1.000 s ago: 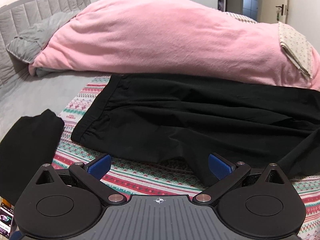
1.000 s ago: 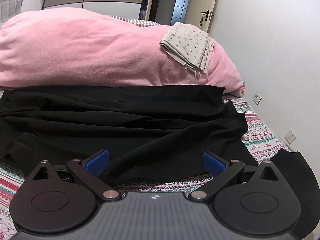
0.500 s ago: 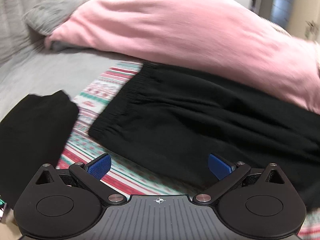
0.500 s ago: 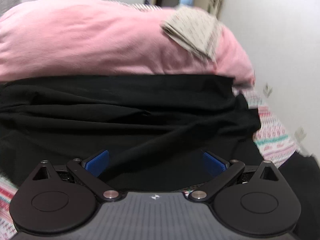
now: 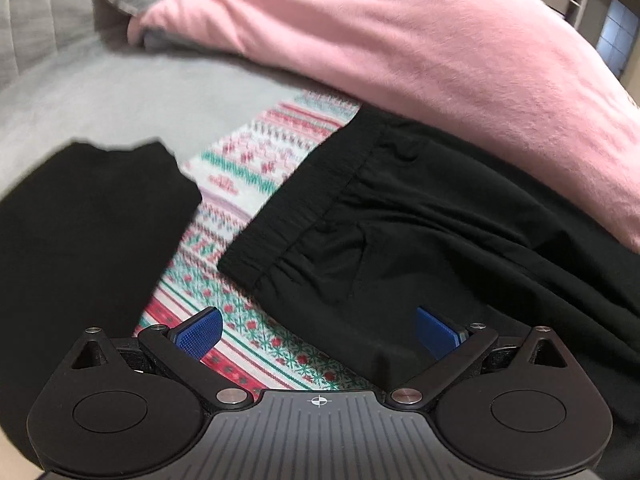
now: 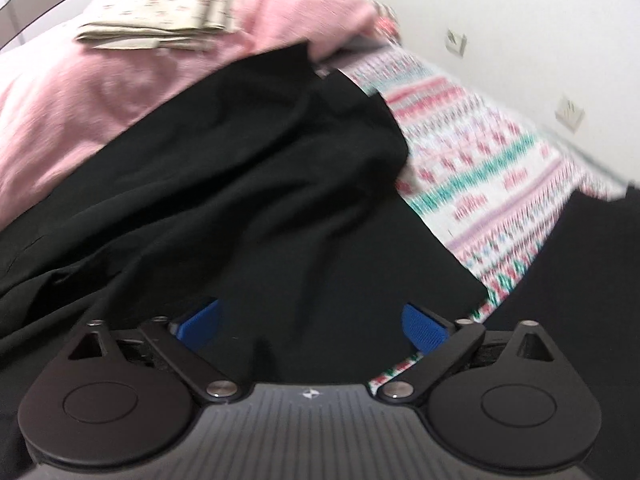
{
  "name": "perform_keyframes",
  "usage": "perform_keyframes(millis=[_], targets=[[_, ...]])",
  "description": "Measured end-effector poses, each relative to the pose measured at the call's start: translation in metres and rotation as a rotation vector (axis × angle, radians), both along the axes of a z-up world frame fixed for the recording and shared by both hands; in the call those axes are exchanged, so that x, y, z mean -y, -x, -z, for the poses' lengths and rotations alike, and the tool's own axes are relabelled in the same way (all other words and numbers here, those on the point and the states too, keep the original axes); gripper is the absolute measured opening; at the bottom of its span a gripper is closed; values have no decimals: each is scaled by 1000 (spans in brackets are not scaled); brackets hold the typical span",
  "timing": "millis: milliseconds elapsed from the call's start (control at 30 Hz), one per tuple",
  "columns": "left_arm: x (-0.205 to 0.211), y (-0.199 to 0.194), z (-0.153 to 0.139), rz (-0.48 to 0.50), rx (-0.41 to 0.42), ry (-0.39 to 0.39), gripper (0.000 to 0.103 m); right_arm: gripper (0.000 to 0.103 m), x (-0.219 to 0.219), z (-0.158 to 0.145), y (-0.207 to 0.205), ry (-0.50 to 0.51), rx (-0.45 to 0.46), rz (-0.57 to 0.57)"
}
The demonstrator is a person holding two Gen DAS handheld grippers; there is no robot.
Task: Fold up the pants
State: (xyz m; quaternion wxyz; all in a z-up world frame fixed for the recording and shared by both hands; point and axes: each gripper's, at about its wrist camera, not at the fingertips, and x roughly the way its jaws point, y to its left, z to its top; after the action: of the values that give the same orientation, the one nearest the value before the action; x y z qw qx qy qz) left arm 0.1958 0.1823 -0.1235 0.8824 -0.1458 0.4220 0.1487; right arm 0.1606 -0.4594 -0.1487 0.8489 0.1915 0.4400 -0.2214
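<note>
Black pants [image 5: 460,232] lie spread across a patterned bedspread [image 5: 248,184] striped in pink, green and white, their far edge running along the foot of a heaped pink duvet [image 5: 400,40]. In the left wrist view the elastic waistband end points toward a second dark folded garment [image 5: 80,240] lying apart on the bedspread, with grey sheet [image 5: 120,100] beyond it. The left gripper [image 5: 318,334] hangs tilted down over the near waistband corner, its blue fingers [image 5: 200,330] spread wide and pressing on nothing; one sits over bare bedspread, the other over black cloth. The right gripper [image 6: 312,326] is over the leg end of the pants (this view is blurred), where the hems meet the bedspread beside a white wall [image 6: 520,20]. Its jaws have just been closing, yet a clear gap remains, with black fabric seen between the fingers and no grip visible. A folded floral cloth [image 6: 160,12] rests on top of the duvet.
</note>
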Motion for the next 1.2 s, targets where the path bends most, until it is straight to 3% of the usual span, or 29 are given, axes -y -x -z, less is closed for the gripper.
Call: perform_keyframes(millis=[67, 200, 233, 300, 500, 667, 767, 867, 933, 967, 1100, 1200], targets=[[-12, 0, 9, -31, -8, 15, 94, 31, 9, 9, 0, -38, -18, 16], [-39, -7, 25, -113, -20, 78, 68, 26, 16, 17, -1, -74, -10, 38], [-45, -11, 30, -127, -23, 95, 50, 25, 17, 17, -3, -62, -4, 39], [-50, -18, 38, -131, -15, 126, 26, 17, 17, 16, -5, -43, 3, 44], [-44, -24, 36, -106, 6, 57, 6, 0, 28, 16, -6, -4, 38, 45], [-36, -8, 14, -86, 73, -19, 3, 0, 26, -5, 12, 100, 109, 55], [-27, 3, 4, -52, 95, -85, 3, 0, 29, -14, 24, 100, 142, 50], [-18, 15, -1, -28, 92, -128, 3, 1, 26, -3, 28, 114, 53, 39], [-16, 20, -5, -21, 95, -142, 3, 30, 28, 5, 30, 97, 1, 37], [-15, 22, -6, -19, 96, -144, 3, 51, 30, 7, 31, 66, -6, 42], [-17, 27, -6, -7, 85, -138, 3, 53, 40, 15, 39, -99, 46, 50], [-20, 28, -6, -7, 80, -125, 3, 49, 41, 21, 33, -114, 49, 66]])
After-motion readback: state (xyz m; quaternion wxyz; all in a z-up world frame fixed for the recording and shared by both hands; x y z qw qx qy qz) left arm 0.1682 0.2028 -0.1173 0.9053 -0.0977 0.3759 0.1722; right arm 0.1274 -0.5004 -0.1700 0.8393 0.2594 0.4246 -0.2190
